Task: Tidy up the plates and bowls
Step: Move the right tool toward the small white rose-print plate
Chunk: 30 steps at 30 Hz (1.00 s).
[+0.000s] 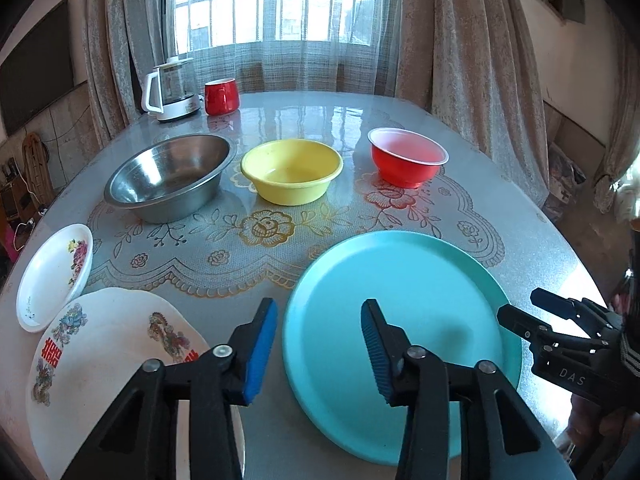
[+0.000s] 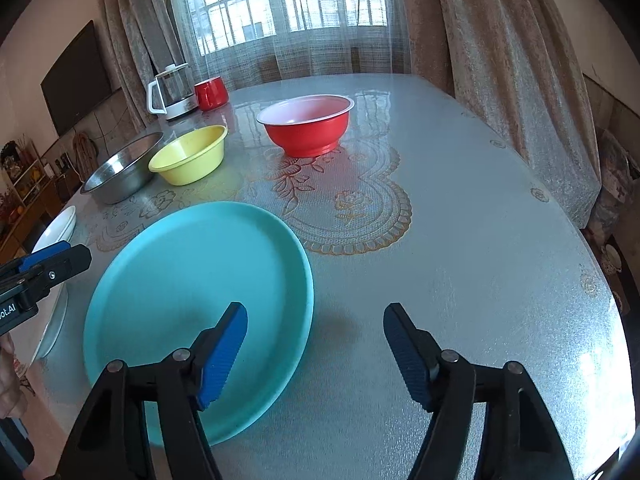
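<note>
Jaws stand wide apart on both the left gripper (image 1: 319,346) and the right gripper (image 2: 316,354), neither holding anything; they hover low over the near side of the teal plate (image 1: 404,320), which lies flat on the table (image 2: 460,260) at its near edge. That plate looks like thin, stiff plastic: light, smooth and probably slippery, so its raised rim is the likely place to pinch, one finger under the lip. Just left of it sits a large white plate (image 1: 108,344) with red and dragon prints, probably ceramic, heavier and chippable, with a small flowered plate (image 1: 56,276) beside or overlapping it. Farther back stand a steel bowl (image 1: 172,176), a yellow bowl (image 1: 292,172) and a red bowl (image 1: 406,158), well apart; each offers a rim to grip.
</note>
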Motion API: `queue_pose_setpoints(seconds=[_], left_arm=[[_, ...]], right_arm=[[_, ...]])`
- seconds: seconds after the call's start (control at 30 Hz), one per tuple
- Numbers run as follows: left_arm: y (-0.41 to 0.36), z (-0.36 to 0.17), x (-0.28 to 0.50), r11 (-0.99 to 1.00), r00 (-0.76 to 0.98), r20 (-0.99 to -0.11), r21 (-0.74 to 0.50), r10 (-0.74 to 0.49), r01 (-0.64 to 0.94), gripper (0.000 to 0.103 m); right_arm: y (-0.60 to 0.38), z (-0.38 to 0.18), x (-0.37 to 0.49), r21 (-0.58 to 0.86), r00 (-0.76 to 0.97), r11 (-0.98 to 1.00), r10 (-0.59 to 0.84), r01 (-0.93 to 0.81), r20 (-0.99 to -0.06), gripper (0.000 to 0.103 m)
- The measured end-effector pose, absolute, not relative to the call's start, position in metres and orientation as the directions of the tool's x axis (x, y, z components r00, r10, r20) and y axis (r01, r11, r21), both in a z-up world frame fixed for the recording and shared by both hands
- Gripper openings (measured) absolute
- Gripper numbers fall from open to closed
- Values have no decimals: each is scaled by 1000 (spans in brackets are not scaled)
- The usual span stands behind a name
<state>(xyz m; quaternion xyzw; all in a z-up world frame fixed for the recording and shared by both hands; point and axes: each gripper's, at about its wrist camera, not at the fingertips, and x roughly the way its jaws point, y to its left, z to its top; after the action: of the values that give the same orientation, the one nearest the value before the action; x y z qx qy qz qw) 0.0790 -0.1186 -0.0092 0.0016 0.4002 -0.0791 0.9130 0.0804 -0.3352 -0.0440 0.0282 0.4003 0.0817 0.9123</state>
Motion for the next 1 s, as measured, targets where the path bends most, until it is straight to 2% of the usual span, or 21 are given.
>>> queue_pose_setpoints(seconds=[0.1, 0.2, 0.27, 0.4, 0.57, 1.0], left_arm=[[-118, -15, 92, 982, 624, -762, -85, -174, 170, 20], [-119, -22, 101, 984, 586, -796, -71, -155, 164, 15], [-121, -27, 105, 988, 580, -807, -25, -112, 155, 14], [-128, -34, 108, 986, 585, -810, 72, -30, 150, 6], [-128, -44, 113, 982, 563, -826, 118, 14, 148, 5], [-102, -37, 134, 992, 575, -815, 116, 73, 39, 5]], right_arm=[[-336, -49, 80, 111, 655, 982, 184, -152, -733, 48], [-333, -50, 79, 84, 655, 980, 185, -183, -732, 32], [-331, -51, 77, 70, 661, 977, 189, -202, -727, 30], [-326, -50, 78, 69, 661, 968, 216, -241, -719, 16], [-322, -50, 87, 87, 655, 961, 243, -262, -715, 12], [-290, -47, 125, 90, 627, 961, 240, -261, -741, 9]])
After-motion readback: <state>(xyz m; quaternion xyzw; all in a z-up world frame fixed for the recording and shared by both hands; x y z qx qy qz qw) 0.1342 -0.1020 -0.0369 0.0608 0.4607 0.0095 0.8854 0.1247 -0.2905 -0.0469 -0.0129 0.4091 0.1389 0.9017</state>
